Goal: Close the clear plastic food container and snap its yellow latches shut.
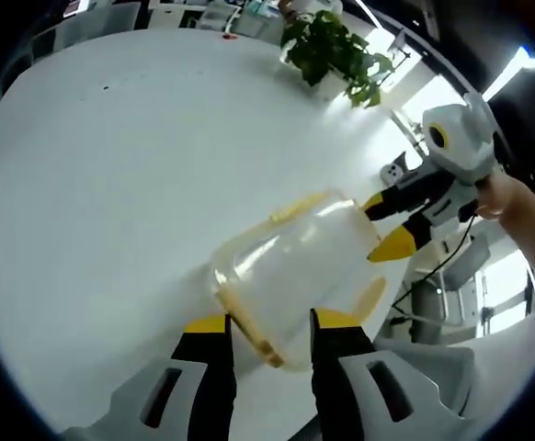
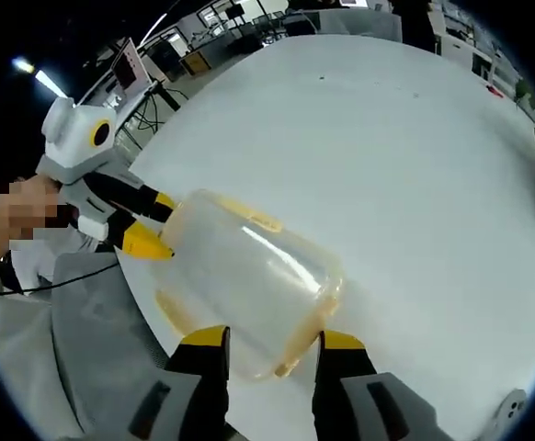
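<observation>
The clear plastic container [image 1: 290, 271] lies on its side just above the white table [image 1: 111, 165], held from both ends. Its near corner with the yellow rim [image 1: 249, 333] sits between the jaws of my left gripper [image 1: 272, 323], which press on it. A yellow latch [image 1: 295, 207] shows on its upper side and another [image 1: 370, 299] on its right. My right gripper [image 1: 387, 225] pinches the far end. In the right gripper view the container [image 2: 249, 271] fills the gap of my right gripper [image 2: 272, 342], and my left gripper [image 2: 153, 222] holds its far left corner.
A potted plant [image 1: 332, 50] stands at the table's far side. A grey chair [image 2: 93, 312] sits by the table edge under the container's end. A person's hand [image 1: 525, 220] holds the right gripper. Desks and a monitor [image 2: 130, 64] stand beyond the table.
</observation>
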Motion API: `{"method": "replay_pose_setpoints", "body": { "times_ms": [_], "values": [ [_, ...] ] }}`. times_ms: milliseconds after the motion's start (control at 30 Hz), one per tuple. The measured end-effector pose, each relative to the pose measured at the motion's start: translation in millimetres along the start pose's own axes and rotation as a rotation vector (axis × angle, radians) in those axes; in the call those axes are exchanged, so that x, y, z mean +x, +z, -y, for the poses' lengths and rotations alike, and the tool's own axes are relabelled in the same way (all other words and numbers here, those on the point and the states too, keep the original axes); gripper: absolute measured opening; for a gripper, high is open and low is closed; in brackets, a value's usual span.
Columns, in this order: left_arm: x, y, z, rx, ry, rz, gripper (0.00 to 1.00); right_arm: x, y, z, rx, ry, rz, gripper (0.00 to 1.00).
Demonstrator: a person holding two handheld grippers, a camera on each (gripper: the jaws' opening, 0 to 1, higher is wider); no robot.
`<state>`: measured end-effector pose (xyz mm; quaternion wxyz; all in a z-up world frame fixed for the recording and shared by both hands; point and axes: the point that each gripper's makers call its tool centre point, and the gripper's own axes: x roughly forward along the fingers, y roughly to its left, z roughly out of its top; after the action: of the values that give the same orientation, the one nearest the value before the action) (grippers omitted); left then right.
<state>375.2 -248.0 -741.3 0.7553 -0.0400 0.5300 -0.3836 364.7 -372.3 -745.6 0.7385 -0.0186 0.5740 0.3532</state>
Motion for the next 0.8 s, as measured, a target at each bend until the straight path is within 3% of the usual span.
{"method": "replay_pose_setpoints", "body": {
  "times_ms": [367,500,800],
  "values": [
    [0.7,-0.5,-1.6,-0.002,0.001,0.008,0.32,-2.5,-3.6,-2.2,0.002,-0.013,0.009,0.36],
    [0.1,1.6,-1.7,0.053,0.011,0.018,0.34,-3.4,-3.9,-3.4,-0.025,-0.026,0.023,0.37],
    [-1.3,0.2,-3.4,0.084,0.013,0.015,0.36,-4.3,-5.5,-3.4,-0.067,-0.050,0.010,0.42]
  ]
}}
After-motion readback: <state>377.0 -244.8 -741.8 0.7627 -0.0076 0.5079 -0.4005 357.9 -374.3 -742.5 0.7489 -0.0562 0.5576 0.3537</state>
